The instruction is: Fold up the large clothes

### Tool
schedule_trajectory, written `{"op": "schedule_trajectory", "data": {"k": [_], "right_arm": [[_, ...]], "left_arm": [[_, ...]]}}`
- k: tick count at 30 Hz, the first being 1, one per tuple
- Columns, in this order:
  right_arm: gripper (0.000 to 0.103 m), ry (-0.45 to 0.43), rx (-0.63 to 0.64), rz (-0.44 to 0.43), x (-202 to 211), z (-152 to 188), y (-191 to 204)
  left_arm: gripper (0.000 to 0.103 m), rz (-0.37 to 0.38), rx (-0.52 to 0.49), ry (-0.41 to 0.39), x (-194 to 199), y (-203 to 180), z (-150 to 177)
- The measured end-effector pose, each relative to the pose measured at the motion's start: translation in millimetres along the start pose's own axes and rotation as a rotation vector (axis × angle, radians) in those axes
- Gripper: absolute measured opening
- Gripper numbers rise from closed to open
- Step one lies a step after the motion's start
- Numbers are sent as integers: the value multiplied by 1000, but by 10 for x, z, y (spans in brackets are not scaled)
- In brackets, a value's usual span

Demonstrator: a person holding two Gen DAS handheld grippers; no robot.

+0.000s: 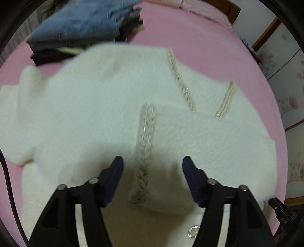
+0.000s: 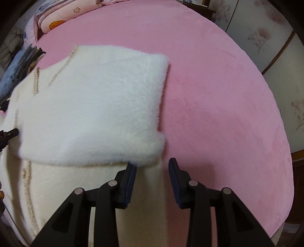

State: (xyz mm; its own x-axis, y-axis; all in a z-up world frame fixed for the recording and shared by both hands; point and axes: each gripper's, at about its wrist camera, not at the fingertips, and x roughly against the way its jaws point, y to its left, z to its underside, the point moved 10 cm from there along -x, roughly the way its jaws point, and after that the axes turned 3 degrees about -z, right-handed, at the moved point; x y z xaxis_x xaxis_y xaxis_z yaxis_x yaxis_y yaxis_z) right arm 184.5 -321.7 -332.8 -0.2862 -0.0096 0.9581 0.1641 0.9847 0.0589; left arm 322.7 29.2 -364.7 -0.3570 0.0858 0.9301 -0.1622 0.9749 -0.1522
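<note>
Pink bed (image 2: pixel 218 95) carries white fluffy sweater (image 2: pixel 91 106), partly folded, upper layer lying over lower. Braid trim (image 1: pixel 144 152) runs down sweater front; round button (image 1: pixel 193 231) near 6 o'clock in left view. Stack of folded clothes (image 1: pixel 81 28) at 11 o'clock, touching sweater's far edge. Quilt (image 2: pixel 62 15) at 11 o'clock in right view.

Left gripper (image 1: pixel 153 161) points steeply down over trim, jaws wide apart, holding nothing. Right gripper (image 2: pixel 152 165) points steeply down at fold's near corner, jaws partly open, straddling sweater edge; grip not evident.
</note>
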Motion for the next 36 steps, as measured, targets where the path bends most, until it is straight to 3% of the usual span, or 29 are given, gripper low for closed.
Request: {"op": "schedule_trajectory", "data": {"k": [2, 5, 10, 14, 18, 20, 24, 27, 29, 32, 36], "right_arm": [[35, -31, 7, -13, 143, -59, 31], [40, -81, 18, -22, 265, -240, 80], [41, -111, 18, -6, 38, -661, 97], [41, -125, 21, -4, -236, -1069, 30], [41, -115, 113, 98, -566, -1383, -6], [41, -69, 102, 133, -802, -1401, -136], [41, -67, 31, 73, -845, -1408, -254], [41, -67, -8, 77, -692, -1393, -278], [41, -94, -28, 63, -517, -1373, -273], [41, -156, -6, 14, -168, -1282, -47], [41, -163, 20, -89, 26, -1080, 436]], "left_arm": [[66, 15, -8, -76, 181, -42, -157], [68, -8, -27, -109, 160, -59, -306], [67, 5, -24, 30, -446, -71, -354], [48, 0, -48, -16, -600, -184, -559], [19, -93, -120, -46, -712, -219, -675], [18, -117, -159, -56, -755, -237, -676], [18, -163, -241, -71, -809, -308, -680], [24, -162, -214, -50, -704, -310, -731], [27, -149, -193, -80, -466, -270, -758], [46, -98, -196, -166, -59, -382, -753], [48, -45, -192, -191, 223, -506, -522]]}}
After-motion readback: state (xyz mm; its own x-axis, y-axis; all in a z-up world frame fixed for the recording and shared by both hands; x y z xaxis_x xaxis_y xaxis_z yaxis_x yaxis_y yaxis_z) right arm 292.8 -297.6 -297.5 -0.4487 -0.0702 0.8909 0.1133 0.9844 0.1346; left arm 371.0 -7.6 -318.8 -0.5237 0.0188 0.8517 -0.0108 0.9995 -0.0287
